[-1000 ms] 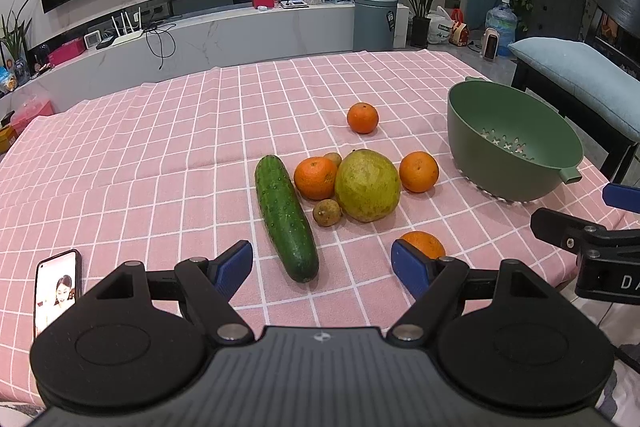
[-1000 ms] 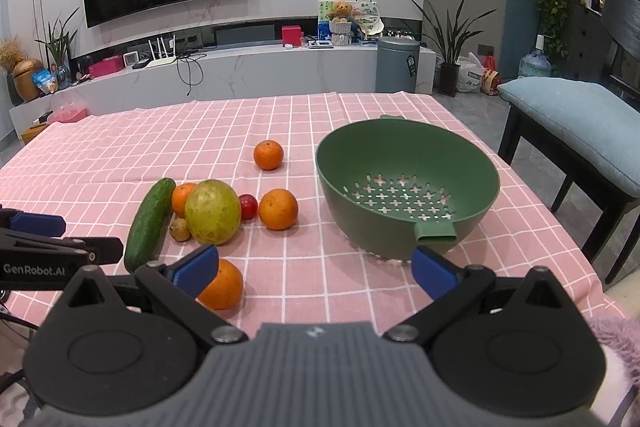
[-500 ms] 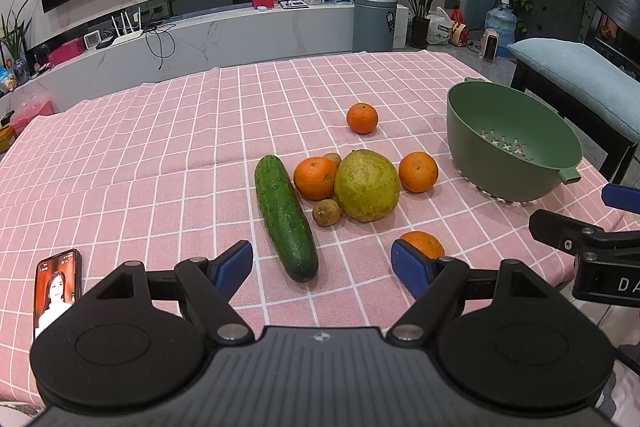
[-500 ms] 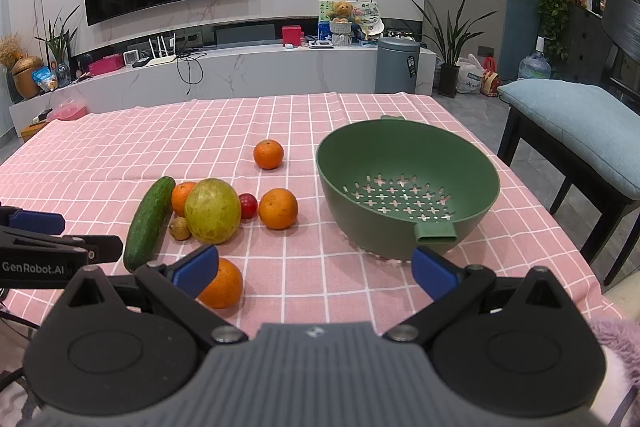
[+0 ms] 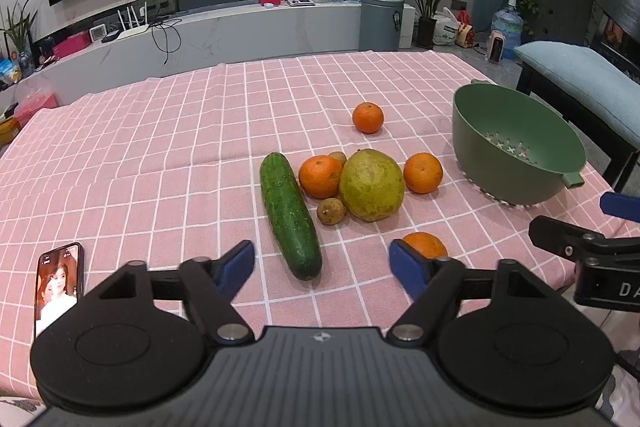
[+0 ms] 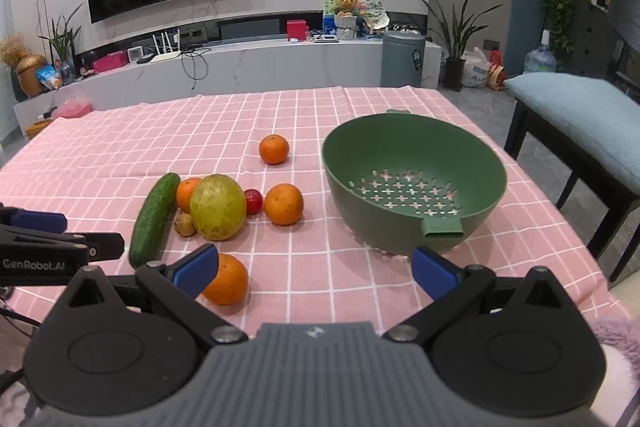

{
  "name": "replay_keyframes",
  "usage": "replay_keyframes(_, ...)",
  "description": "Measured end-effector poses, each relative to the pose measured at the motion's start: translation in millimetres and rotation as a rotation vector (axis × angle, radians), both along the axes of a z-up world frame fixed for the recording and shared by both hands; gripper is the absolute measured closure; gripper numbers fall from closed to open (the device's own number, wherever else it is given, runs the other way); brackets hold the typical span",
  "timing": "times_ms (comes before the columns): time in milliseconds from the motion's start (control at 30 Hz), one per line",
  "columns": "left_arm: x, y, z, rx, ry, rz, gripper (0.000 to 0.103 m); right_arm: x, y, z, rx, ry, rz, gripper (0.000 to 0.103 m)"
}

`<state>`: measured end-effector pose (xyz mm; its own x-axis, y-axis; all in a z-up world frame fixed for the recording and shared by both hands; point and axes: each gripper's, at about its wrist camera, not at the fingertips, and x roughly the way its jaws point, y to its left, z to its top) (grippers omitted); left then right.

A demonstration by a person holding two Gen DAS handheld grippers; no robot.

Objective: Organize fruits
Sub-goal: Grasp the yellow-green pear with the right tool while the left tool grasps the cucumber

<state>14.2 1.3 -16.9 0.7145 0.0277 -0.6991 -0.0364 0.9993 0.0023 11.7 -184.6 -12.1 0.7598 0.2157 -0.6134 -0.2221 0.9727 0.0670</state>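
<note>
On the pink checked cloth lie a cucumber [image 5: 290, 215], a big yellow-green fruit [image 5: 371, 185], two small brown fruits [image 5: 331, 211], a small red fruit [image 6: 253, 201] and several oranges [image 5: 423, 173]. One orange [image 6: 226, 279] sits nearest me, beside the right gripper's left finger. A green colander [image 6: 412, 187] stands empty to the right of the fruit. My left gripper [image 5: 322, 263] hovers over the cucumber's near end; its jaws are closing but the pads touch nothing. My right gripper [image 6: 315, 269] is open and empty, in front of the colander.
A phone [image 5: 58, 283] with a lit screen lies on the cloth at the near left. A bench with a blue cushion [image 6: 580, 115] stands past the table's right edge. A TV wall and a long counter are behind the table.
The left gripper's fingers have drawn slightly closer together. Neither hand has moved, and the fruit and the colander are where they were.
</note>
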Motion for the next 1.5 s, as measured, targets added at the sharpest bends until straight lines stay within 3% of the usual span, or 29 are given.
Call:
replay_keyframes(100, 0.2, 0.0, 0.9, -0.003, -0.004, -0.008, 0.021, 3.0, 0.0, 1.5, 0.024, -0.004, 0.009, 0.008)
replay_keyframes(167, 2.8, 0.9, 2.1, -0.014, 0.002, -0.015, 0.027, 6.6, 1.4, 1.4, 0.025, 0.005, 0.021, 0.021)
replay_keyframes(200, 4.3, 2.1, 3.0, -0.031, 0.003, -0.02, 0.03, 8.5, 3.2, 1.3, 0.022, 0.01, 0.031, 0.022)
replay_keyframes(367, 25.1, 20.9, 9.9, -0.202, 0.038, -0.01, 0.039, 27.1, 15.8, 0.1, 0.051, 0.042, 0.089, 0.033)
replay_keyframes(433, 38.0, 26.4, 13.4, -0.244, 0.051, -0.003, 0.039, 38.8, 22.5, 0.6, 0.067, 0.055, 0.102, 0.033)
replay_keyframes(567, 68.3, 22.2, 15.1, -0.128, 0.052, 0.005, 0.039, 62.6, 37.9, 3.2, 0.078, 0.05, 0.134, 0.034)
replay_keyframes(667, 83.0, 24.0, 3.1, -0.108, 0.054, 0.013, 0.04, 79.4, 51.0, -4.3, 0.069, 0.067, 0.144, 0.034)
replay_keyframes(800, 90.5, 41.1, -13.2, -0.184, 0.072, 0.04, 0.04, 96.3, 66.0, -20.5, 0.044, 0.091, 0.137, 0.034)
replay_keyframes(1000, 100.2, 69.1, -29.5, -0.34, 0.107, 0.096, 0.04, 115.4, 73.4, -37.9, 0.102, 0.135, 0.153, 0.034)
replay_keyframes(1500, 114.7, 77.0, -50.6, -0.361, 0.148, 0.136, 0.038, 135.9, 97.6, -65.8, 0.132, 0.206, 0.196, 0.037)
